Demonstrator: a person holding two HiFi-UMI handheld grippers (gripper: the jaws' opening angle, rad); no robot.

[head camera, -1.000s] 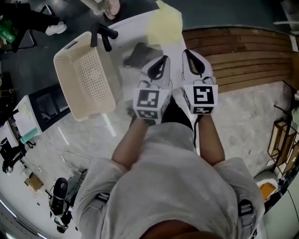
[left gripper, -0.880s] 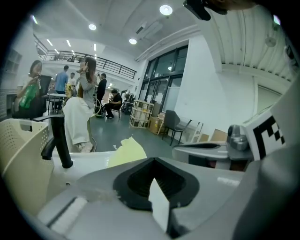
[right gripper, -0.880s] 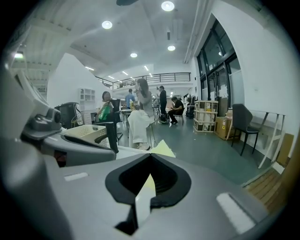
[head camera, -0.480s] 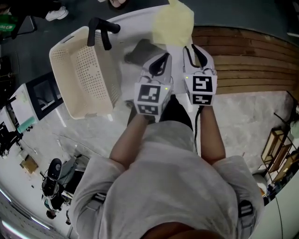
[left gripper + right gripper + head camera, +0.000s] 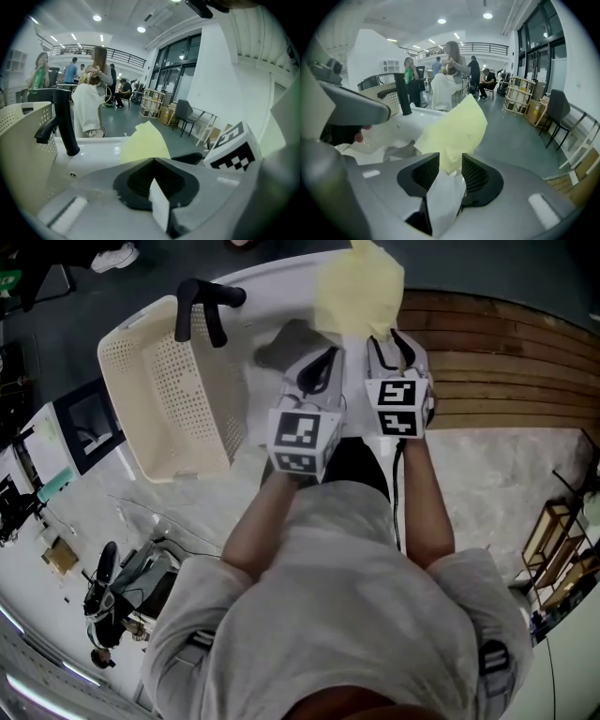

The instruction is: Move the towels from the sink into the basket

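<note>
A pale yellow towel (image 5: 356, 292) hangs over the far right of the white sink (image 5: 267, 282). Its lower corner sits between the jaws of my right gripper (image 5: 389, 341), which are opening. In the right gripper view the jaws stand apart around the towel (image 5: 452, 131). A grey towel (image 5: 281, 345) lies in the sink, just ahead of my left gripper (image 5: 326, 357), which is shut and holds nothing. The cream perforated basket (image 5: 169, 390) stands left of the sink, beside the black faucet (image 5: 202, 306).
Wooden slats (image 5: 497, 352) lie to the right of the sink. A marble counter (image 5: 506, 474) runs below them. A black box (image 5: 89, 427) sits left of the basket. People and chairs (image 5: 558, 112) fill the hall beyond the sink.
The right gripper and the yellow towel have moved a little farther away and to the right. The left gripper has hardly moved.
</note>
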